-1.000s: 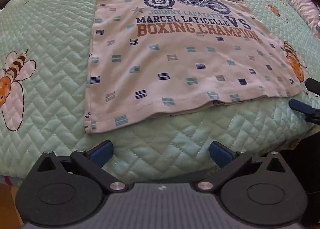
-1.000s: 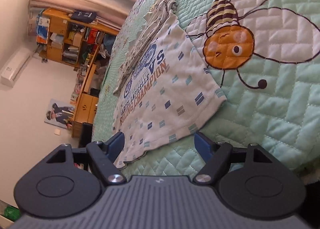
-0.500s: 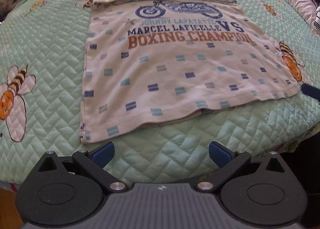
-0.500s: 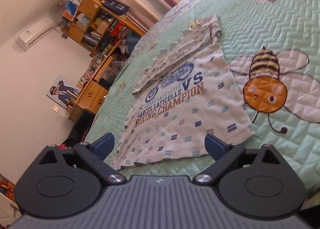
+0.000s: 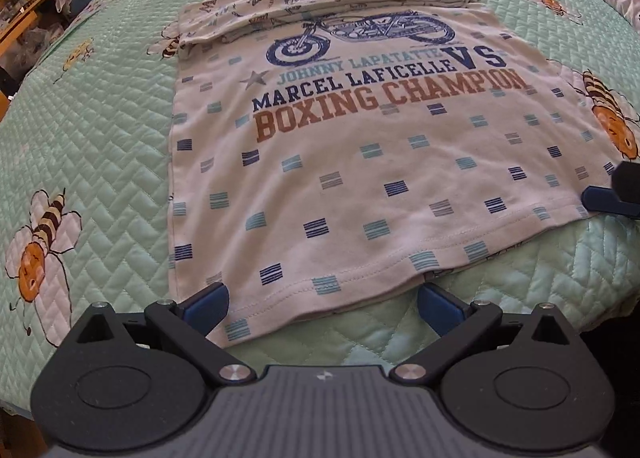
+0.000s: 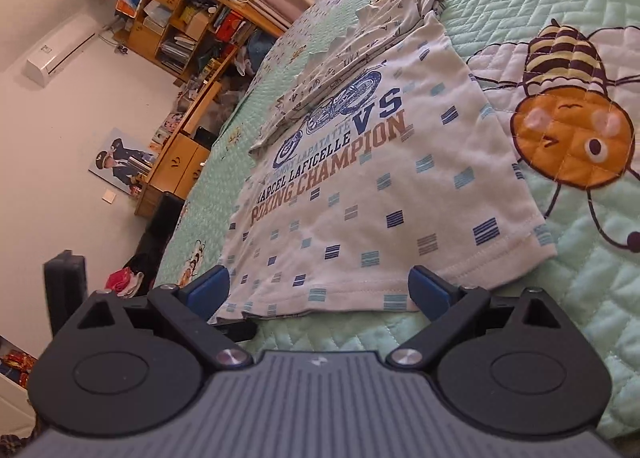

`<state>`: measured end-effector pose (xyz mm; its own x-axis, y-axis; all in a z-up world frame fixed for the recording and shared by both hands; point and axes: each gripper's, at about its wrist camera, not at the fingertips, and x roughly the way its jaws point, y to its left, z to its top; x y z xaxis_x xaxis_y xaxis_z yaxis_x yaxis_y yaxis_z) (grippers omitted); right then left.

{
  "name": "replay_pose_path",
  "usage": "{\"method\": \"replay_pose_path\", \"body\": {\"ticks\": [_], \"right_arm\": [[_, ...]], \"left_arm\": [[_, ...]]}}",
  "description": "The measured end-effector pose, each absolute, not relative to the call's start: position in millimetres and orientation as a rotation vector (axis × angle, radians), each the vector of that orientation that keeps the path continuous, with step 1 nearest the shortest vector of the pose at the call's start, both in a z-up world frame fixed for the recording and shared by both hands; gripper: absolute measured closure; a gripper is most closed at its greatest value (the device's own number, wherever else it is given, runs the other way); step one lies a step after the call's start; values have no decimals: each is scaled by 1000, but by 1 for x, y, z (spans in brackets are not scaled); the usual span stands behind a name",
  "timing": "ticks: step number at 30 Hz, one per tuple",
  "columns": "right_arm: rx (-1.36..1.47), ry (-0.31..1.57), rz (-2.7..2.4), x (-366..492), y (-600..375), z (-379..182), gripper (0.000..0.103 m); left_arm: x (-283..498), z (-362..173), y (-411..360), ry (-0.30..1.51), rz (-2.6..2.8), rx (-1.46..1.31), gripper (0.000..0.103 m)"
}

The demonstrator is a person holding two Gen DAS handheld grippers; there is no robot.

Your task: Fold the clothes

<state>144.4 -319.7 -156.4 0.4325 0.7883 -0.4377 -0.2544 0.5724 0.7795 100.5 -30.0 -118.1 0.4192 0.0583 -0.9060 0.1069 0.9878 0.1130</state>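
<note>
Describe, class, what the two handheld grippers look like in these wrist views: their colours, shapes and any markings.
The left gripper and the right gripper look alike: a grey ribbed body bearing a small white mark, two round black housings with triangular cut-outs, black angled arms on silver pivot bolts, and blue pads on the fingertips. No cables, hands or sleeves are in view.

Both wrist views look closely across the same shirt (image 5: 360, 178) hem, from adjacent corners.
</note>
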Motion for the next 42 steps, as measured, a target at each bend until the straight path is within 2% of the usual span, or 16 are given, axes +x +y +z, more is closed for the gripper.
{"method": "replay_pose_path", "body": {"ticks": [10,16,19,25,26,27,28,36,42], "right_arm": [[695,929,701,141,-322,-152,7],[592,914,705,145,-304,-117,7],[681,896,797,152,-294,-111,7],[788,1025,811,165,-268,-142,7],[797,1055,794,166,-265,-149,11],[771,1050,796,162,-266,-150,21],[741,1040,801,158,-267,-150,23],[730,1036,755,138,-301,-145,22],[648,928,754,135,-301,-120,15]], "left_arm": [[102,-123,-25,1146,-50,139,0],[100,-118,-6,1143,-73,41,1],[96,-109,16,1122,-68,-50,1],[90,-87,57,1073,14,-158,1],[89,-85,61,1072,18,-163,1],[88,-84,65,1073,21,-168,1],[88,-83,68,1074,23,-174,1],[88,-92,91,1106,43,-322,1],[92,-88,49,1102,-63,-215,1]]}}
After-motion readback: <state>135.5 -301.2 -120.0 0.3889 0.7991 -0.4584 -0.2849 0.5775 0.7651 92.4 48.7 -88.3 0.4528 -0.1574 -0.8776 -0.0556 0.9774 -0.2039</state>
